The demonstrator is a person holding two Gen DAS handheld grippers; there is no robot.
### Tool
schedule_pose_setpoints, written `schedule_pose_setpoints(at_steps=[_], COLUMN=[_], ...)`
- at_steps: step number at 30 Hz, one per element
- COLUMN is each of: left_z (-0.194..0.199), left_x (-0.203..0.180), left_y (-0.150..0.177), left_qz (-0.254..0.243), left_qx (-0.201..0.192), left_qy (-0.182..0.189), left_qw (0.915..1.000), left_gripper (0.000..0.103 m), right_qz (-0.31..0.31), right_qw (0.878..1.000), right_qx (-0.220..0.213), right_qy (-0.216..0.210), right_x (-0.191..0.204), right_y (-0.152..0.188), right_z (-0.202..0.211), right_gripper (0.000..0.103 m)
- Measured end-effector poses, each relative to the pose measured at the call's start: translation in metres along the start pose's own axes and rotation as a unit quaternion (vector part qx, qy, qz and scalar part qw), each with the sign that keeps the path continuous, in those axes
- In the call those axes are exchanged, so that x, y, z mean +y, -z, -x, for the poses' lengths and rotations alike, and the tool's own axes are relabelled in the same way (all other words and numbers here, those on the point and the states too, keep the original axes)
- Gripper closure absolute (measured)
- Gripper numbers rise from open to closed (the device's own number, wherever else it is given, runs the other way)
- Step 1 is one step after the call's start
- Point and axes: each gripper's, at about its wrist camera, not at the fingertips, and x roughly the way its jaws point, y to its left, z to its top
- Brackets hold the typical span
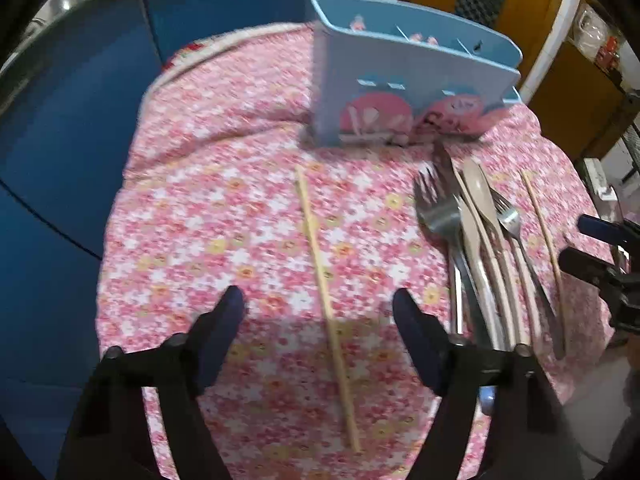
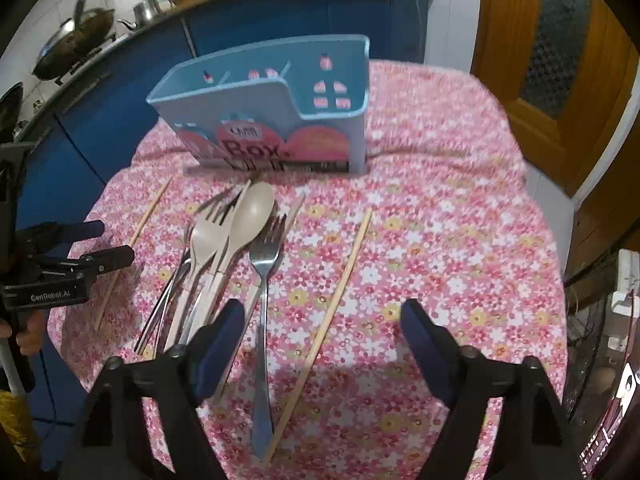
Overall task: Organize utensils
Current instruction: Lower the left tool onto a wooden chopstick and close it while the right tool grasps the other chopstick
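A light blue utensil box with several compartments stands upright at the back of the pink floral tablecloth. In front of it lies a pile of metal forks, a beige spoon, a beige fork and a knife. One wooden chopstick lies between the fingers of my left gripper, which is open above it. Another chopstick and a metal fork lie under my open right gripper. Each gripper also shows in the other view, the right gripper and the left gripper.
Blue cabinets run behind the table, with woks and pots on the counter. A wooden door stands at the right. The tablecloth's near edge drops off close to both grippers. A further chopstick lies by the pile.
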Motion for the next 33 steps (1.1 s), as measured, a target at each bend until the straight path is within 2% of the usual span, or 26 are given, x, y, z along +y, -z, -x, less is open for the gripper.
schedule_pose_setpoints(at_steps=[2, 5, 10, 15, 23, 26, 28, 30, 33], left_z=[-0.005, -0.012, -0.016, -0.019, -0.025, -0.026, -0.025, -0.023, -0.024], left_x=[-0.003, -0.009, -0.013, -0.012, -0.011, -0.014, -0.013, -0.010, -0.005], left_y=[-0.003, -0.006, -0.010, -0.015, -0.024, -0.024, -0.022, -0.019, -0.021], left_qz=[-0.001, -0.008, -0.016, -0.019, -0.013, -0.021, -0.019, -0.022, -0.022], left_qx=[0.021, 0.040, 0.048, 0.061, 0.100, 0.109, 0.114, 0.115, 0.114], left_qy=[0.008, 0.009, 0.003, 0.009, 0.008, 0.015, 0.019, 0.018, 0.025], left_qw=[0.9997, 0.9991, 0.9987, 0.9979, 0.9949, 0.9937, 0.9931, 0.9929, 0.9929], left_gripper=[0.041, 0.048, 0.049, 0.053, 0.055, 0.059, 0.063, 0.075, 0.090], right_qz=[-0.002, 0.002, 0.000, 0.009, 0.029, 0.028, 0.028, 0.030, 0.020], right_qw=[1.000, 0.999, 0.997, 0.995, 0.991, 0.990, 0.989, 0.989, 0.989], right_qx=[0.024, 0.047, 0.083, 0.103, 0.131, 0.140, 0.144, 0.145, 0.145], right_qy=[-0.001, 0.002, -0.005, 0.001, 0.014, 0.018, 0.018, 0.021, 0.020], right_x=[-0.002, -0.003, -0.005, -0.003, 0.005, 0.008, 0.007, 0.009, 0.006], right_y=[-0.004, -0.009, -0.016, -0.024, -0.032, -0.037, -0.039, -0.041, -0.043], right_z=[-0.007, -0.016, -0.030, -0.037, -0.046, -0.051, -0.052, -0.054, -0.054], right_gripper=[0.034, 0.046, 0.063, 0.067, 0.064, 0.064, 0.065, 0.068, 0.081])
